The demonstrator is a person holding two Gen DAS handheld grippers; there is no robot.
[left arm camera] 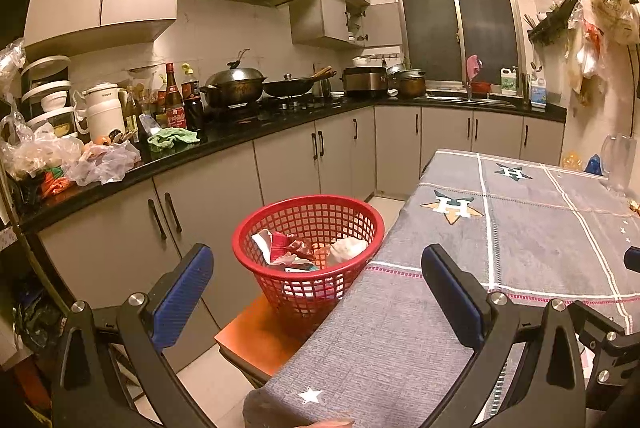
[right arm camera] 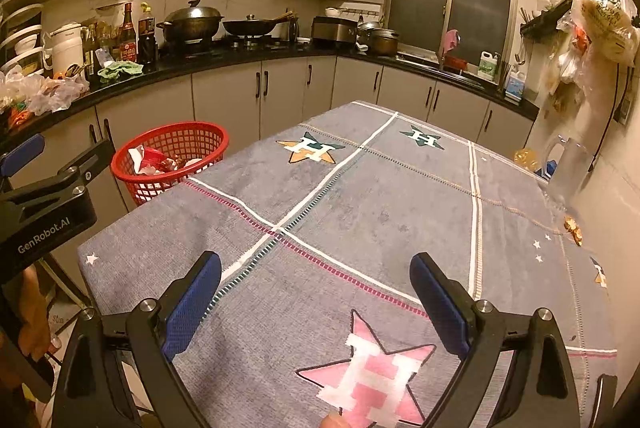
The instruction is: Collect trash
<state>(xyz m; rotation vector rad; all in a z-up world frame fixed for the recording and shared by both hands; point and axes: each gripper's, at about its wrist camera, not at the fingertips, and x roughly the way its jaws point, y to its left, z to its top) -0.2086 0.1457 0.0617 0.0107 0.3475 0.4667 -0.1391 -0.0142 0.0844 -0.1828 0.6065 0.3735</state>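
Observation:
A red mesh basket (left arm camera: 310, 228) stands on an orange stool (left arm camera: 256, 338) beside the table's left edge. It holds crumpled red and white wrappers (left arm camera: 288, 248). It also shows in the right wrist view (right arm camera: 172, 156). My left gripper (left arm camera: 318, 260) is open and empty, held above the table's near left corner, just short of the basket. My right gripper (right arm camera: 316, 268) is open and empty over the grey star-patterned tablecloth (right arm camera: 360, 212). Small gold wrappers (right arm camera: 573, 226) lie at the table's right edge.
A glass pitcher (right arm camera: 568, 164) and small yellow and blue items (right arm camera: 534, 160) stand at the table's far right by the wall. A black counter (left arm camera: 240, 144) with pots, bottles and plastic bags runs along the left and back. Bags hang on the right wall (right arm camera: 592, 24).

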